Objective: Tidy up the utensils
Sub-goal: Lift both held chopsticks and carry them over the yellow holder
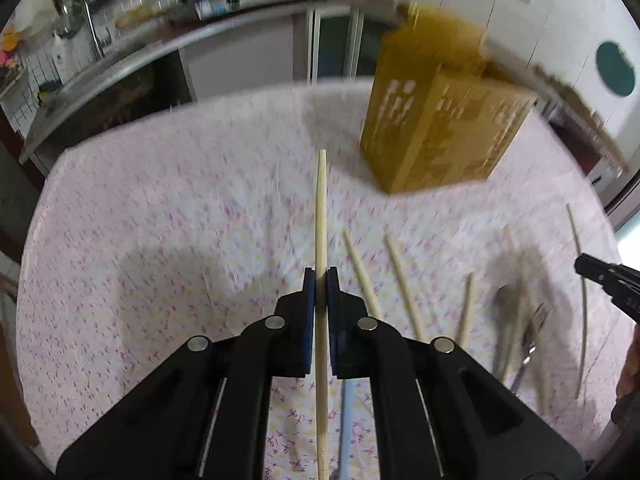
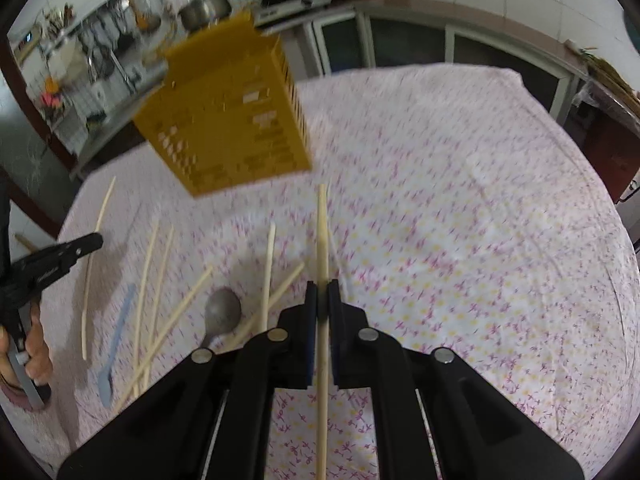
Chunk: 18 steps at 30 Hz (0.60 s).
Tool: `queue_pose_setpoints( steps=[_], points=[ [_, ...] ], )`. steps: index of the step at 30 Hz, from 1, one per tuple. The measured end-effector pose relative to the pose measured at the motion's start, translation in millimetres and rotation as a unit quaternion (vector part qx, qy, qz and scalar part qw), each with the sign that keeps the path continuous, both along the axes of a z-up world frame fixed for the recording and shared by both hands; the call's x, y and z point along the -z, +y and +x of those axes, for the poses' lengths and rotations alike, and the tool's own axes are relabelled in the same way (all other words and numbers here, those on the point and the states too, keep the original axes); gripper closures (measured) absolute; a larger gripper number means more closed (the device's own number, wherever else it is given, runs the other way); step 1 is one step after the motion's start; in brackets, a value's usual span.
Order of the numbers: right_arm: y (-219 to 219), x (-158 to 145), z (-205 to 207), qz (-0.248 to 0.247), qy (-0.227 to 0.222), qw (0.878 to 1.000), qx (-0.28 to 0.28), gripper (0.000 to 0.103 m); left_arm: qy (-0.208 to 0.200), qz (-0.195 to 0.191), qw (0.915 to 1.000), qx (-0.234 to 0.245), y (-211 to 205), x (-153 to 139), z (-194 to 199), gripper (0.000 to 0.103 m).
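- left gripper [image 1: 320, 276] clamps a pale, slim wooden chopstick [image 1: 321, 216] lengthwise between its pads.
- right gripper [image 2: 322, 290] pinches another chopstick [image 2: 322, 232] likewise.
- loose chopsticks [image 2: 154, 276] and a metal spoon [image 2: 222, 312] lie scattered on the floral tablecloth [image 2: 460, 240], near a yellow perforated holder [image 2: 228, 120].

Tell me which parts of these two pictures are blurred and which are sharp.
Left wrist view: the left gripper and its chopstick are sharp; the yellow holder, cloth and spoon are smeared. Right wrist view: the right gripper and its chopstick are crisp; the holder and cloth streak, and edges bow.
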State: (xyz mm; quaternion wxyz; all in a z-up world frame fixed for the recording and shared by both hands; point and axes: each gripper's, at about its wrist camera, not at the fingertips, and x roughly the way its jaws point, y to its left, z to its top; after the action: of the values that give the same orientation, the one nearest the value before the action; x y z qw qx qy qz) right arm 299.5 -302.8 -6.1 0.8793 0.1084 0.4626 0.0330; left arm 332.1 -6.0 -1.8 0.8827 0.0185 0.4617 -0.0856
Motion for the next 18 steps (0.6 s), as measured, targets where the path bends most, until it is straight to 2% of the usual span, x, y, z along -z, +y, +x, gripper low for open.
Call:
queue_pose_setpoints(
  steps=[5, 7, 10, 15, 18],
  points=[
    [-2.5, -23.4, -6.4, 0.01, -0.066, 0.998, 0.021, 0.097, -0.054, -0.036, 0.9979, 0.006, 1.0, -31.7, -14.8, 0.099],
    [-5.4, -36.4, -8.6, 0.015, -0.11, 0.993, 0.025, 0.097, -0.089, -0.044, 0.995, 0.012, -3.4, -47.9, -22.6, 0.099],
    [-8.9, -52.7, -8.6, 0.016, -0.164, 0.986, 0.035, 0.097, -0.135, -0.059, 0.9889, 0.019, -10.0, -62.8, -27.6, 0.099],
    [-2.8, -79.3, 0.0, 0.012, -0.238, 0.97, 0.041, 0.097, -0.183, -0.094, 0.9781, 0.03, -26.3, -80.9, -21.4, 0.099],
    [1.8, -95.0, 9.1, 0.008, -0.273, 0.961, 0.047, 0.097, -0.203, -0.097, 0.9739, 0.032, -39.5, -86.0, -8.6, 0.099]
  ],
)
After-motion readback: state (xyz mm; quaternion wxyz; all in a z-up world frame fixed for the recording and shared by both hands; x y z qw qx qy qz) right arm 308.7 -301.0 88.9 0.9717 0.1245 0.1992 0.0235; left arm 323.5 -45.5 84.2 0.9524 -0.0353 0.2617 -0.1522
